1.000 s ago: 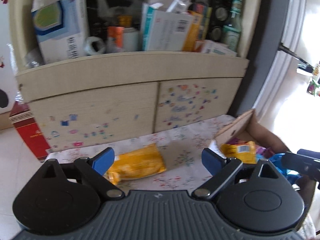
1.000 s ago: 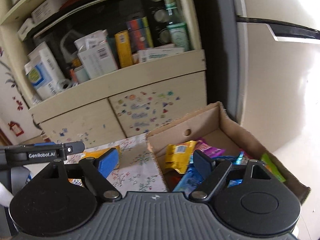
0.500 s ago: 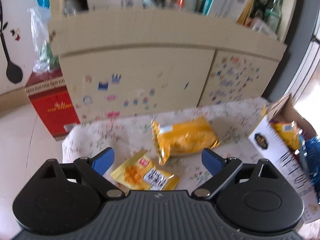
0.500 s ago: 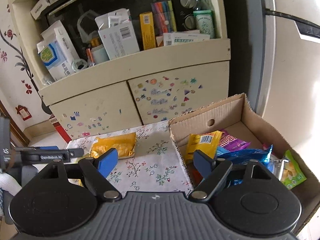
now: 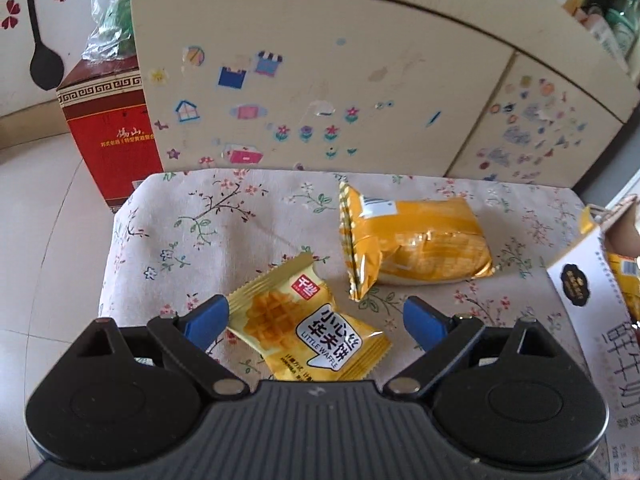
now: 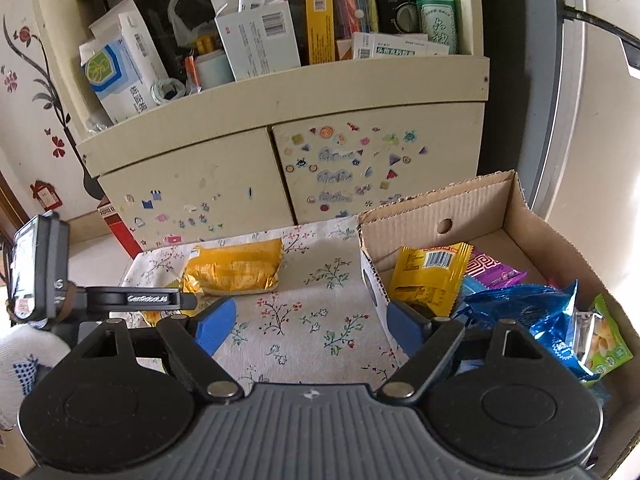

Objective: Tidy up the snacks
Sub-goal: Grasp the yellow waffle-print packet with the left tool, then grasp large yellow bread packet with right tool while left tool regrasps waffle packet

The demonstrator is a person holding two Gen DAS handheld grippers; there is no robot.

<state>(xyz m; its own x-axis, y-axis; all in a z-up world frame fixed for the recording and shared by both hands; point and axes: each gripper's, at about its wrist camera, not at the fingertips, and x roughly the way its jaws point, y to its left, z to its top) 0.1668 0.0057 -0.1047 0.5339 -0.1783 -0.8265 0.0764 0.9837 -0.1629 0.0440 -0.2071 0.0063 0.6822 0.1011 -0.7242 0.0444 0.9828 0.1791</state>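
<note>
The left gripper (image 5: pixel 316 316) is held with its jaws wide and nothing pressed between the blue pads; a small yellow foil sachet printed "LITTLE WAFFLE" (image 5: pixel 308 330) lies between them on the floral tablecloth (image 5: pixel 192 232), near the cloth's near edge. A larger, plump golden-yellow wrapped snack pack (image 5: pixel 416 246) lies just beyond it, towards the middle of the cloth and well short of the far edge. The right gripper (image 6: pixel 310 322) is likewise wide and empty, poised over the cloth's right edge where the open brown corrugated cardboard box (image 6: pixel 472 204) stands, already holding a yellow barcode sachet (image 6: pixel 430 276), a purple packet (image 6: pixel 494 272), a crinkled blue bag (image 6: pixel 524 308) and a green packet (image 6: pixel 608 344).

Several risks are judged from here. The waffle sachet is thin, slick and lies flat, so the pads could close above it and only skate over the foil, or pinch a fold of cloth with it and drag the cloth, which would shift the larger pack. A grip taken on the crimped end alone could let the sachet swing and slip out before the box is reached. The box's near wall stands high beside the cloth; a low carry could catch it and nudge the box. Collision between the two grippers is possible, since both are close over the same small cloth.
</note>
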